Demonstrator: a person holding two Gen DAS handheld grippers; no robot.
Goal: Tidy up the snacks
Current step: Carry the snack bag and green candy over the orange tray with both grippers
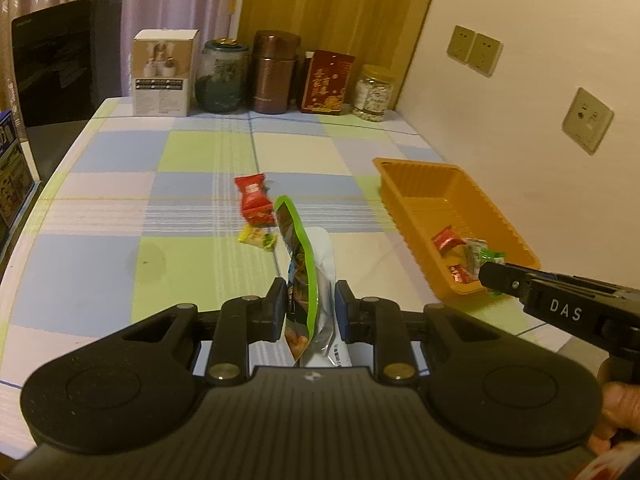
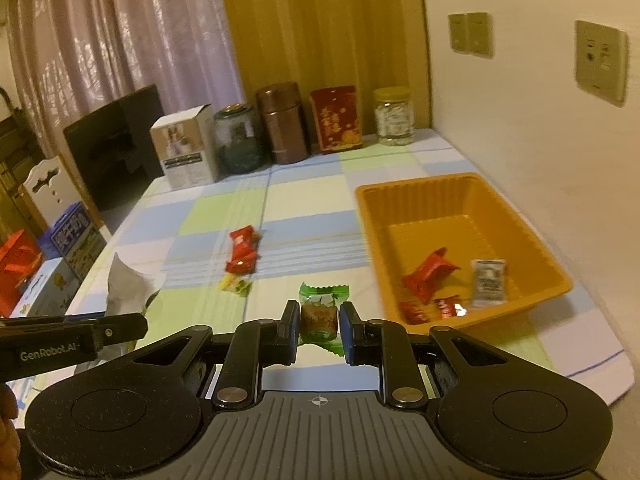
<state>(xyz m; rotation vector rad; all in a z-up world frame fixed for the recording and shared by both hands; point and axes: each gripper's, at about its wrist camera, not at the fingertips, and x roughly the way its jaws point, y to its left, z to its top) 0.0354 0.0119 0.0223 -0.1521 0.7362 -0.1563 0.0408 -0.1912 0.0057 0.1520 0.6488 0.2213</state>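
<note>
My left gripper [image 1: 311, 294] is shut on a green-edged silver snack pouch [image 1: 306, 276], held upright above the checked tablecloth. My right gripper [image 2: 319, 318] is shut on a green-wrapped candy [image 2: 320, 314]. In the left wrist view the right gripper [image 1: 490, 278] shows near the orange tray [image 1: 404, 184], with the candy's green wrapper [image 1: 491, 257] peeking out. The tray [image 2: 372, 216] holds red candies [image 2: 430, 276] and a white sachet [image 2: 487, 282]. On the cloth lie a red candy pack [image 1: 254, 200] [image 2: 242, 252] and a yellow candy [image 1: 258, 238] [image 2: 237, 285].
Along the far edge stand a white box [image 1: 162, 74], a glass jar [image 1: 222, 76], a brown canister [image 1: 274, 74], a red tin [image 1: 326, 82] and a plastic jar [image 1: 374, 94]. A dark screen [image 1: 66, 60] stands left. The wall with sockets [image 1: 586, 120] runs along the right.
</note>
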